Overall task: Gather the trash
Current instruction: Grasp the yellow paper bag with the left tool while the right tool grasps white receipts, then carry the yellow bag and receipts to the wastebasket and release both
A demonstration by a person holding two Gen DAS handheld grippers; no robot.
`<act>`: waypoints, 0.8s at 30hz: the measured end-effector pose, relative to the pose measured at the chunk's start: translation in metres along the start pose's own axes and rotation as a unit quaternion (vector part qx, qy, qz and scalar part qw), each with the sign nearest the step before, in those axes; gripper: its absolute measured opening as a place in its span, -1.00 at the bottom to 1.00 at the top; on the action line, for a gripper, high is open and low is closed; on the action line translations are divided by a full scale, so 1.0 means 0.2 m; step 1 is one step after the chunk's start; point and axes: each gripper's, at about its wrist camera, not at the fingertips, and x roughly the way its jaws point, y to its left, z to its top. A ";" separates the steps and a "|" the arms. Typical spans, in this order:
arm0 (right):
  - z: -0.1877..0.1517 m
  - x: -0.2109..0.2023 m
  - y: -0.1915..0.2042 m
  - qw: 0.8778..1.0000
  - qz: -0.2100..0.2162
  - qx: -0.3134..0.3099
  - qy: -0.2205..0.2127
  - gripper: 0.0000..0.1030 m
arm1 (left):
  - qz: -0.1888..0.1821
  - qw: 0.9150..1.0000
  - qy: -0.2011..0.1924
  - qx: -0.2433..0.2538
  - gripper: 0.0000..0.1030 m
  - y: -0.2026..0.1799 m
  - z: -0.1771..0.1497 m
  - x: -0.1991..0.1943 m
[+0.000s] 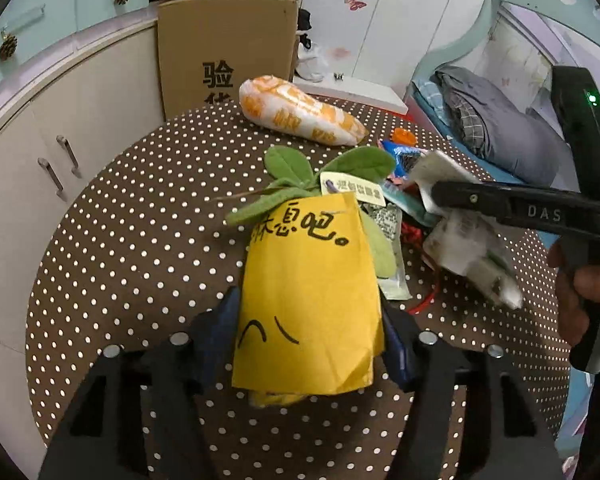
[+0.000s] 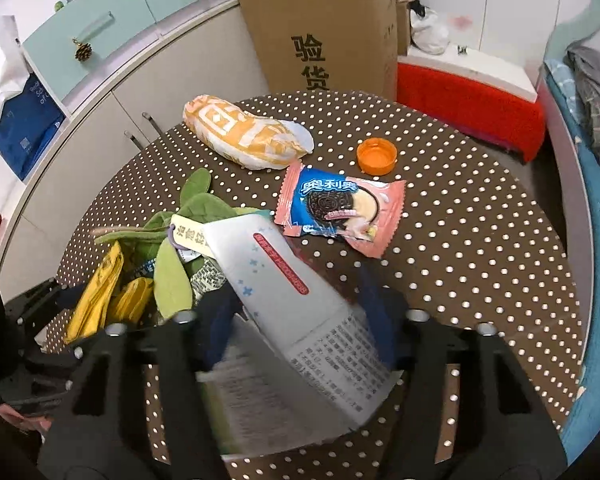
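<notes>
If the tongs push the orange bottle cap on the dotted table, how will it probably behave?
The orange bottle cap looks small and hollow, so it is probably very light and would slide easily over the tablecloth. It lies flat with its open side up, so it should not roll unless tipped on edge. Its ribbed rim seems rigid, likely easy to pinch.

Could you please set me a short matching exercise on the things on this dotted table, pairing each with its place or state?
Things:
1. yellow plush toy
2. white carton
3. orange bottle cap
4. cookie wrapper

Places or states:
A. lying flat just in front of the cap
B. between the left gripper's fingers
C. alone near the table's far edge
D. between the right gripper's fingers

Pairs: 1-B, 2-D, 3-C, 4-A
</notes>
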 end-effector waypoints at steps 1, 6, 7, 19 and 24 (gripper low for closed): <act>-0.01 -0.04 -0.01 1.000 0.003 0.009 -0.007 -0.38 | 0.002 1.000 -0.004 0.003 0.04 -0.01 0.00 -0.01; -0.08 -0.18 -0.13 0.998 0.008 0.045 -0.035 -0.61 | -0.001 1.000 -0.008 0.000 -0.22 0.00 0.01 -0.04; -0.10 -0.20 -0.15 0.998 0.008 0.052 -0.041 -0.62 | -0.003 1.000 -0.009 -0.003 -0.27 0.00 0.01 -0.05; -0.23 -0.50 -0.32 0.986 0.020 0.117 -0.114 -0.65 | -0.012 0.999 -0.028 -0.018 -0.47 -0.04 -0.05 -0.18; -0.25 -0.62 -0.35 0.981 0.025 0.126 -0.143 -0.65 | -0.027 0.999 -0.043 -0.009 -0.47 -0.11 -0.03 -0.28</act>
